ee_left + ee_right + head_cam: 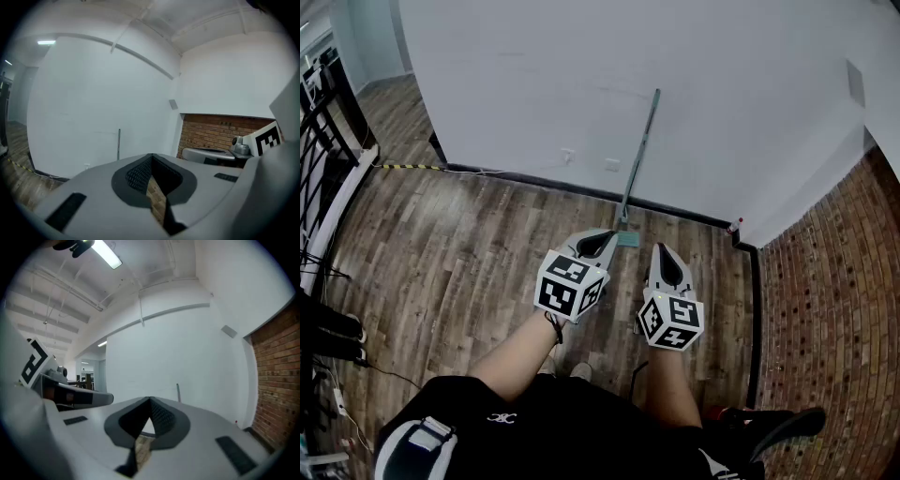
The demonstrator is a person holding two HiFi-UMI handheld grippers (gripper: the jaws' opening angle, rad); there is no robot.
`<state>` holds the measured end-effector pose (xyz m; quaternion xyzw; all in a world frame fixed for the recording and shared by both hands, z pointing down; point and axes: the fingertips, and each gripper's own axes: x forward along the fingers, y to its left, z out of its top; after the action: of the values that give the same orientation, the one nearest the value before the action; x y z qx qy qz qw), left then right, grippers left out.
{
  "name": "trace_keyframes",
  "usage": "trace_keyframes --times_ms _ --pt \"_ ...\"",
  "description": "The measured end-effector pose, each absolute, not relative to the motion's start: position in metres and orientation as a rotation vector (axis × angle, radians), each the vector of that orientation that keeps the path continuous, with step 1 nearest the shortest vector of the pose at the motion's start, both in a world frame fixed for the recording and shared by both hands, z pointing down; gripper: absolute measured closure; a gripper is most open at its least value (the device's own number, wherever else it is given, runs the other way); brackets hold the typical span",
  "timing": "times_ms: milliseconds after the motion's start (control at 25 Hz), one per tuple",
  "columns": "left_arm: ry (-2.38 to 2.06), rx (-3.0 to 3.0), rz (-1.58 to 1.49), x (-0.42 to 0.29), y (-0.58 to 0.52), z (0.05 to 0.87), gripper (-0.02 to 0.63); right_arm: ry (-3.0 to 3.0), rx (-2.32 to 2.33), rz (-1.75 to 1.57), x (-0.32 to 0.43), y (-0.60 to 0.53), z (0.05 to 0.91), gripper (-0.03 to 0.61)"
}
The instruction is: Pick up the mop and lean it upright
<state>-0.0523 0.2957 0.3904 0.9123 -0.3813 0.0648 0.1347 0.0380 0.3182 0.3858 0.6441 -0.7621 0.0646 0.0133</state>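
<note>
The mop (639, 156) stands upright, its thin grey handle leaning on the white wall and its small green head (628, 238) on the wooden floor at the wall's foot. In the left gripper view the handle (119, 144) shows far off against the wall, and in the right gripper view the handle (178, 392) pokes up just over the jaws. My left gripper (603, 238) is shut and empty, just left of the mop head. My right gripper (661, 251) is shut and empty too, a little to the head's right. Neither touches the mop.
A brick wall (834, 281) closes the right side and meets the white wall at a corner, where a small red-capped bottle (734, 226) stands. A black railing (319, 141) and cables run along the left. A yellow-black strip (408, 167) lies by the baseboard.
</note>
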Motion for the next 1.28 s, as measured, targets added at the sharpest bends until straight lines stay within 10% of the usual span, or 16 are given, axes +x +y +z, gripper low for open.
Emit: trace_keyframes --times_ms 1280 --pt "-1.059 2.651 0.223 0.025 0.162 0.417 0.621 -2.316 2.005 0.270 0.115 0.194 0.422 0.565"
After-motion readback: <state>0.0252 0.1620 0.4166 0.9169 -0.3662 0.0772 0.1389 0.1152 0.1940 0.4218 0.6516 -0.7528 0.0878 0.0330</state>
